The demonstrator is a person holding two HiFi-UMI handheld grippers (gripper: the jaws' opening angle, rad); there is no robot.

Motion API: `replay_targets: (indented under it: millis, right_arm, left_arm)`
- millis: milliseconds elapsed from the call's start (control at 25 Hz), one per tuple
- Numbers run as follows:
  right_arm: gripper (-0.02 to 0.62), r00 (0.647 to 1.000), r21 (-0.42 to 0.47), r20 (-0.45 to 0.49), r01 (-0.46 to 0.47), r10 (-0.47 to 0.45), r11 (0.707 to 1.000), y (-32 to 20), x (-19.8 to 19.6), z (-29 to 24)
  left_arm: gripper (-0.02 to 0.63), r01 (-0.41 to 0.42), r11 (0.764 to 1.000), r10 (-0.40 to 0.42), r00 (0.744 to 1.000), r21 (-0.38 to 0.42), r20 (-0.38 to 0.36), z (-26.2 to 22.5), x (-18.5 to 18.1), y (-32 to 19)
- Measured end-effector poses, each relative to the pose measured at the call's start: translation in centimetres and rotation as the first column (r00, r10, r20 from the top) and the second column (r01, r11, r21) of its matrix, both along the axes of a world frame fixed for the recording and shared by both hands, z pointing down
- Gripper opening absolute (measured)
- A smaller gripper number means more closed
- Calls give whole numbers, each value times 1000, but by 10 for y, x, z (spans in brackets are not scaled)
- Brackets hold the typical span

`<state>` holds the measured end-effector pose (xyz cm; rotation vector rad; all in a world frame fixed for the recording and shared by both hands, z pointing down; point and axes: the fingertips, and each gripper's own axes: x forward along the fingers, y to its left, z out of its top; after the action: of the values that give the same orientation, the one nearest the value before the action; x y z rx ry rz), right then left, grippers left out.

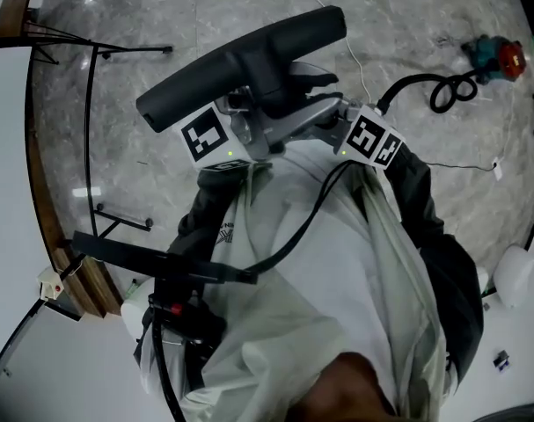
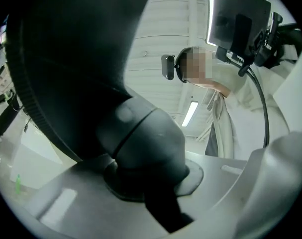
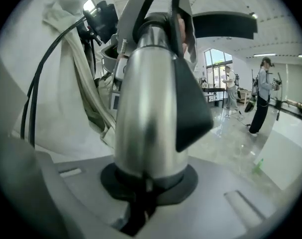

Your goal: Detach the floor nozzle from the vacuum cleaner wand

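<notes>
Dark grey plastic floor nozzle (image 1: 240,60): held aloft, neck clamped in left hand-held gripper (image 2: 153,183). Silver metal wand (image 3: 146,113): clamped in right hand-held gripper (image 3: 146,188). Step: sep., joint prob. still mated. Nxt: pull apart straight, w/o twist.

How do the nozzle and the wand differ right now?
The nozzle is matte dark grey; the wand is shiny silver. The nozzle is broad and flat; the wand is a slim tube. The left hand-held gripper clamps the nozzle's neck; the right hand-held gripper clamps the wand. Both are held off the floor.

Grey marble floor (image 1: 143,33); teal-and-red object (image 1: 493,55)
</notes>
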<state>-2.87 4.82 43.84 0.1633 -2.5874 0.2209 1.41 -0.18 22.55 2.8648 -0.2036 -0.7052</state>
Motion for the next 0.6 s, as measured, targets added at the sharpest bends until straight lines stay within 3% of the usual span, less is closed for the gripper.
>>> replay_targets:
  millis: [120, 240, 360, 440, 480, 600]
  right_arm:
    - [41, 990, 42, -17, -137, 138, 990, -12, 6, 0]
    - [40, 940, 124, -32, -335, 341, 934, -31, 9, 2]
    - [41, 893, 149, -57, -434, 446, 888, -41, 12, 8]
    - [40, 894, 143, -65, -432, 444, 890, -39, 11, 11]
    - [40, 910, 131, -62, -400, 411, 907, -35, 8, 11]
    - [40, 983, 57, -28, -177, 179, 983, -9, -2, 6]
  left_arm:
    - [74, 42, 998, -42, 999, -48, 10, 2, 4, -8]
    - [74, 152, 982, -146, 987, -113, 61, 8, 3, -26]
    - [74, 238, 949, -219, 969, -206, 112, 20, 0, -44]
    - [74, 210, 951, -190, 976, -226, 107, 23, -1, -43]
    - [74, 163, 963, -147, 985, -214, 86, 21, -1, -38]
    - [74, -23, 996, 24, 1000, -82, 5, 6, -3, -6]
